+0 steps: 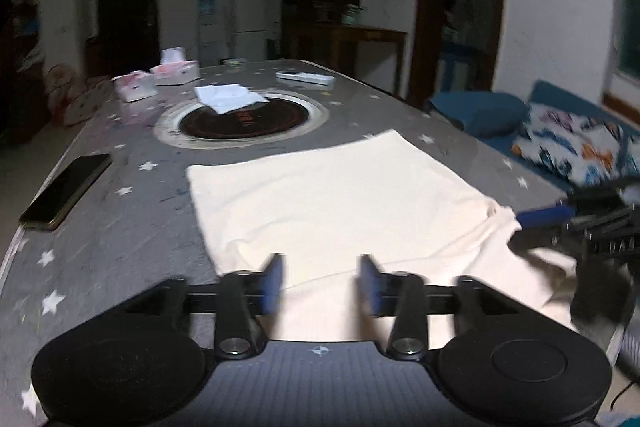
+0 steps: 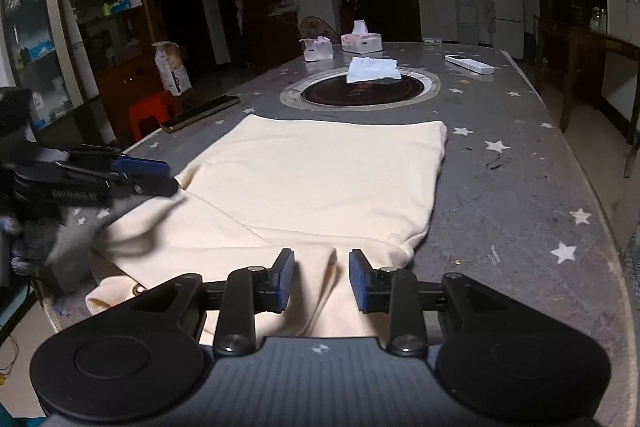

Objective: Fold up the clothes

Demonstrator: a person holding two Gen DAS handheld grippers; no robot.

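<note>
Cream cloth (image 2: pixel 320 183), a garment folded into a rough rectangle, lies flat on the grey star-printed counter (image 2: pixel 520 195) and fills the middle of both wrist views. In the right wrist view its far edge runs straight across toward 12 o'clock, just short of the round dark hob inset (image 2: pixel 360 91), and its near part bunches into a soft fold running toward 6 o'clock.

Left gripper (image 1: pixel 322 281) sits at 6 o'clock in its own view, released: the blue pads stand apart with cloth showing under the gap and neither pad pressing on it. In the right wrist view this same gripper (image 2: pixel 154 175) comes in from 9 o'clock, its fingers reaching the cloth's left edge.

Right gripper (image 2: pixel 321 277) is at 6 o'clock in its view, jaws partly apart, with a raised ridge of cloth between them; the pads do not appear to clamp it. From the left wrist view it (image 1: pixel 532 221) enters at 3 o'clock, its blue finger touching a pulled-out corner of the cloth.

Beyond the hob inset, a small folded white cloth (image 2: pixel 372 70) rests on the inset's far rim toward 12 o'clock. Two tissue boxes (image 2: pixel 360 42) stand farther back, and a white remote (image 2: pixel 469 63) lies toward 1 o'clock. A dark phone (image 1: pixel 66 191) lies on the counter at 9 o'clock in the left wrist view.
</note>
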